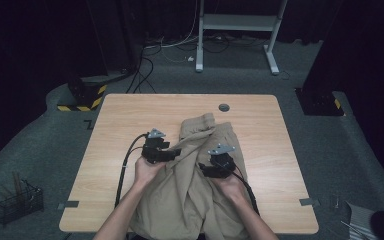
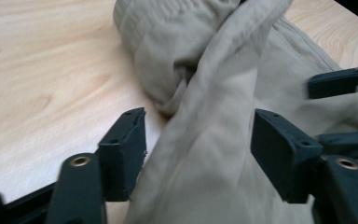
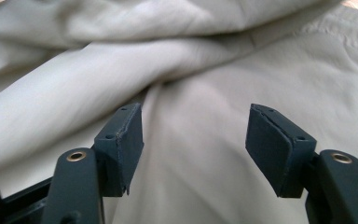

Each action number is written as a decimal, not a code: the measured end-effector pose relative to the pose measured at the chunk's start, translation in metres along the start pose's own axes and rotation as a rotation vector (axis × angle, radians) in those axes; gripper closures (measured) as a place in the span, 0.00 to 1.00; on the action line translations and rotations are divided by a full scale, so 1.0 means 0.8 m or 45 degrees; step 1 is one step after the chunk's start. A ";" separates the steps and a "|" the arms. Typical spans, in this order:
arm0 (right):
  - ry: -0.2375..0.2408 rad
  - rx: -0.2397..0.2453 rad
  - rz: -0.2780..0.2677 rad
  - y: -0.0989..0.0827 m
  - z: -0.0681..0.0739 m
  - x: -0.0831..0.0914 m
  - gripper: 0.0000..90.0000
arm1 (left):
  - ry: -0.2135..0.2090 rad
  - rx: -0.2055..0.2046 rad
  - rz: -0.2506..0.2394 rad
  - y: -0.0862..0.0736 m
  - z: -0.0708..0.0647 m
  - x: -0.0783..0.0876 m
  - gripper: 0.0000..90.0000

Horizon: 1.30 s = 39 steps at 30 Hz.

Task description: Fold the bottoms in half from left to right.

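Note:
A beige garment (image 1: pixel 195 190), rumpled and partly folded, lies on the wooden table (image 1: pixel 130 115) and hangs over its near edge. My left gripper (image 1: pixel 172 152) sits at the cloth's left edge. In the left gripper view its jaws stand wide apart (image 2: pixel 198 154), with a raised fold of the beige cloth (image 2: pixel 214 116) running between them and a gap at each pad. My right gripper (image 1: pixel 205 170) rests over the middle of the garment. In the right gripper view it is open (image 3: pixel 196 144), with smooth cloth (image 3: pixel 205 93) beyond the pads. The right gripper's fingers (image 2: pixel 340 81) appear at the left gripper view's right edge.
A round grommet hole (image 1: pixel 224 107) sits near the table's far edge. Bare wood lies left and right of the garment. On the floor stand a wire basket (image 1: pixel 19 202) at the left, a white frame (image 1: pixel 237 25) behind the table, and loose cables (image 1: pixel 145 70).

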State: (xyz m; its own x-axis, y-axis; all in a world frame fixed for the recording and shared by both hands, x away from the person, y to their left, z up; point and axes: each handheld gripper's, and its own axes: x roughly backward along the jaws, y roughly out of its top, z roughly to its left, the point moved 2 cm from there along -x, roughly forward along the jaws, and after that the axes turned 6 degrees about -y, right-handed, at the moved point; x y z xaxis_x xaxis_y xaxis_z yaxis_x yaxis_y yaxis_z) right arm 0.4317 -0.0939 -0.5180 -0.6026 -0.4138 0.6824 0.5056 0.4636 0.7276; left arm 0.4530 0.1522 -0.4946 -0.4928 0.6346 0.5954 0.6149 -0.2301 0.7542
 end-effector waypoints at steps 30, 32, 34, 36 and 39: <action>0.005 0.041 0.010 -0.001 -0.001 -0.034 0.41 | -0.032 -0.029 -0.089 0.018 -0.004 0.026 0.97; 0.002 0.040 0.008 0.001 0.001 -0.036 0.41 | -0.116 -0.047 -0.106 0.026 -0.025 0.016 0.97; -0.003 0.040 0.024 0.001 0.000 -0.033 0.42 | -0.144 -0.107 -0.067 0.029 -0.047 -0.004 0.97; 0.001 0.020 0.055 0.000 0.001 -0.026 0.43 | -0.153 -0.139 -0.007 0.024 -0.060 -0.027 0.97; 0.003 0.037 0.032 -0.009 0.004 0.003 0.44 | -0.147 -0.116 0.083 0.005 -0.062 -0.055 0.97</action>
State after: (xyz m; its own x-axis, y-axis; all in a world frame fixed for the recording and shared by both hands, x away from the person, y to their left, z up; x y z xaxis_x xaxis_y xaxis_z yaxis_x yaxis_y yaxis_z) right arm 0.4248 -0.0961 -0.5217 -0.5883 -0.4036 0.7007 0.5026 0.4963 0.7079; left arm 0.4470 0.0868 -0.5038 -0.3764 0.6956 0.6120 0.5824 -0.3360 0.7402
